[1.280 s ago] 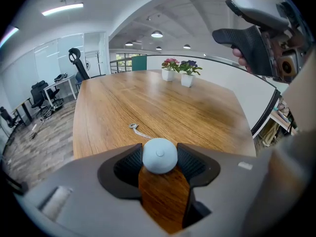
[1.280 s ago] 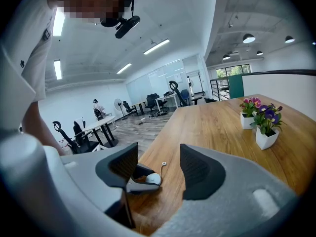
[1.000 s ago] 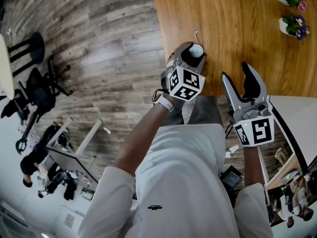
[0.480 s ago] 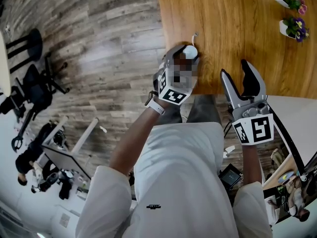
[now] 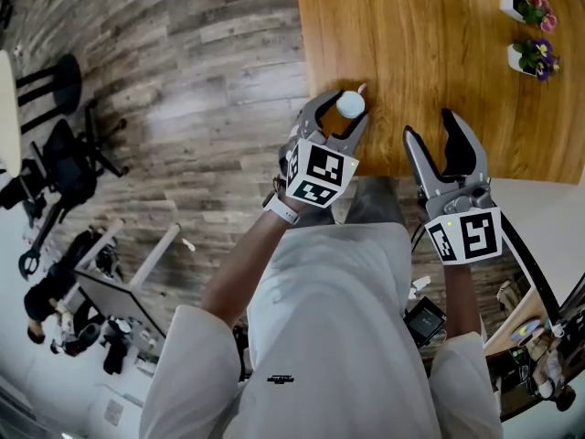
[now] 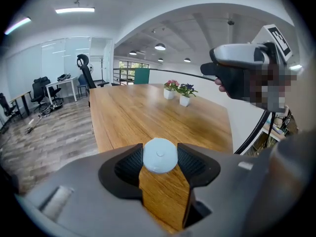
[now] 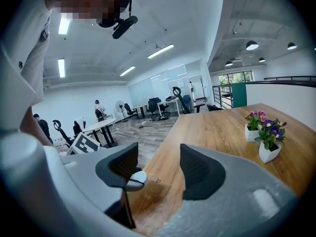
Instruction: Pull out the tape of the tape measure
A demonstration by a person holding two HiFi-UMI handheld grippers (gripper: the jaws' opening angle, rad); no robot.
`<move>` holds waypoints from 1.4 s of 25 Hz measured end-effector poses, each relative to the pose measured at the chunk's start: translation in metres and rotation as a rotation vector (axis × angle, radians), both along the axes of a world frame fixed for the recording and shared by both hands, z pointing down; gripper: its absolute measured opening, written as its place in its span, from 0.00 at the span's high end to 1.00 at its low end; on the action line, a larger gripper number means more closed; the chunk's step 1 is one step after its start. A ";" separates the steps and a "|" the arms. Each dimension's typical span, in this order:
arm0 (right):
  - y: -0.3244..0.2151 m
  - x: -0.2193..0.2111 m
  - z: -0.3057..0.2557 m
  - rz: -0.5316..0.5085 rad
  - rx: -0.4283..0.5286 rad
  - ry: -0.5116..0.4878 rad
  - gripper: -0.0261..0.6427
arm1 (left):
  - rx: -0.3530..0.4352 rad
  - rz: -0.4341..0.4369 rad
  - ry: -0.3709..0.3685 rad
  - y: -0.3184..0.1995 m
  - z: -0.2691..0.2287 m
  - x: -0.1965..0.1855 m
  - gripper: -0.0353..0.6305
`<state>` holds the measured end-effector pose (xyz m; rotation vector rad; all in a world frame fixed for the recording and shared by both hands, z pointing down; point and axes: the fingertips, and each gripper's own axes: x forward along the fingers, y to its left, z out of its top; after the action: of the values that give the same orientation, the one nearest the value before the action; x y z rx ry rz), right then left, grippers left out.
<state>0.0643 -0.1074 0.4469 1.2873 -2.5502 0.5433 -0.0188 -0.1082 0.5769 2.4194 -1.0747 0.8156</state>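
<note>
A small round white tape measure (image 5: 350, 104) sits between the pads of my left gripper (image 5: 340, 108), which is shut on it just above the near edge of the wooden table (image 5: 439, 44). In the left gripper view the white disc (image 6: 159, 155) is pinched between both black pads, with table wood showing below it. A thin tab (image 5: 362, 88) sticks out of its far side. My right gripper (image 5: 434, 128) hovers to the right with its jaws open and nothing between them. The right gripper view shows the tape measure (image 7: 139, 177) behind its left pad.
Two white pots of flowers (image 5: 521, 3) (image 5: 530, 58) stand at the table's far right. The table's left edge drops to a plank floor (image 5: 183, 80). Office chairs (image 5: 64, 154) and desks stand further left. A white surface (image 5: 548, 218) adjoins the table's near right corner.
My left gripper has risen and drawn slightly back toward me, with the tape measure still in it. The right gripper has lifted a little and stays open.
</note>
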 end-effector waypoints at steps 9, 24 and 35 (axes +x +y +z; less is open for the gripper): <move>-0.004 -0.005 -0.019 0.005 0.035 0.008 0.57 | 0.046 0.018 0.055 0.002 -0.050 -0.008 0.59; 0.001 -0.004 -0.049 0.016 0.078 0.016 0.57 | 0.210 0.122 0.066 0.018 -0.162 -0.016 0.59; 0.007 -0.024 -0.080 -0.100 0.116 -0.014 0.57 | 0.288 0.219 0.106 0.035 -0.228 -0.022 0.59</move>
<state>0.0405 -0.1008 0.3672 1.1881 -2.6756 0.3915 -0.0410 -0.0729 0.3487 2.8258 -0.9547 0.6244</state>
